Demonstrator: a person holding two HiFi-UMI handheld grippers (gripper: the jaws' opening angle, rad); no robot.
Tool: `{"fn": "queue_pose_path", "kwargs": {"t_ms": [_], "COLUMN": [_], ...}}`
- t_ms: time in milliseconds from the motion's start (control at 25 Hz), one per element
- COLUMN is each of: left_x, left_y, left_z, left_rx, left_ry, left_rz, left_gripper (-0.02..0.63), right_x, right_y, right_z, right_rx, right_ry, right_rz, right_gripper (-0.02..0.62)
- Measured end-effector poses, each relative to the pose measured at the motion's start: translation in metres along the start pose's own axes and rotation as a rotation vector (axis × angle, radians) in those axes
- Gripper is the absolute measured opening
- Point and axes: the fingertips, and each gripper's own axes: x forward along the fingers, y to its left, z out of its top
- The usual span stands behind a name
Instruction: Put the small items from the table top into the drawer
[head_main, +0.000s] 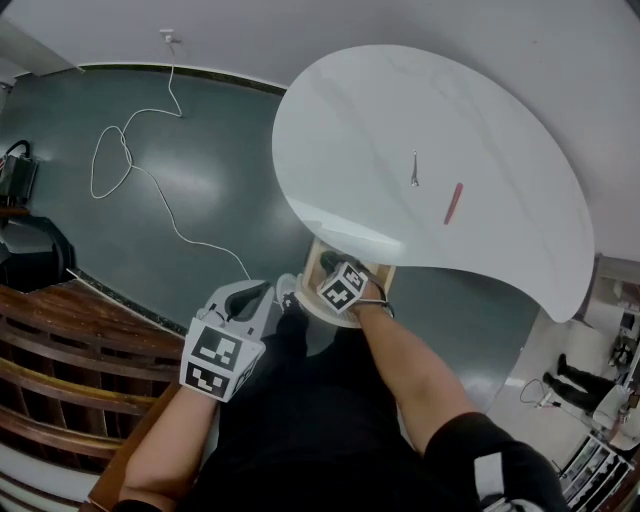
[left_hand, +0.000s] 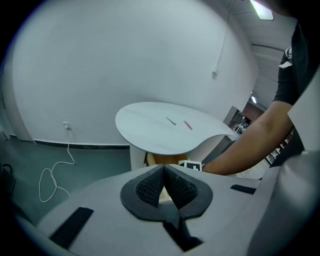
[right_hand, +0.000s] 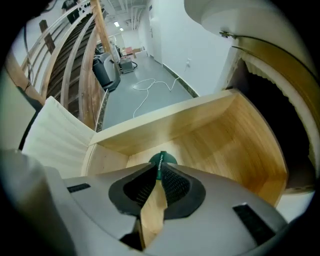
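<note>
**Green item poised over the open drawer**
Under the white table (head_main: 480, 120), the wooden drawer (right_hand: 225, 135) stands open. The right gripper (right_hand: 159, 169) pinches a small green item (right_hand: 161, 159) just above the drawer floor, so release it low, clear of the walls. The left gripper (left_hand: 164, 172) is closed and empty. A red stick (head_main: 453, 203) and a metal piece (head_main: 414, 170) lie on the table top.

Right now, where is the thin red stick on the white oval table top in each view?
Head view: the thin red stick lies right of centre on the white oval table top.
Left gripper view: the stick is small, right of centre.
Right gripper view: not in it; its jaws hold a thin green item.
Shared landmark: the white cable on the floor.
</note>
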Motion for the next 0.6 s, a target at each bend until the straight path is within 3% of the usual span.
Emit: {"fn": "queue_pose_path", "kwargs": {"t_ms": [160, 600], "left_x": [-0.002, 0.004], "left_y": [0.005, -0.011], "left_z": [-0.004, 0.031], "left_rx": [-0.009, 0.006], "left_ry": [0.005, -0.071], "left_rz": [0.003, -0.025], "left_gripper": [0.014, 0.014], "right_x": [-0.001, -0.068], "right_y": [0.005, 0.02], "right_z": [-0.006, 0.009], "right_rx": [0.047, 0.018], "right_ry": [0.01, -0.095], "right_rz": [0.019, 0.052], "right_gripper": [0.055, 0.052]}}
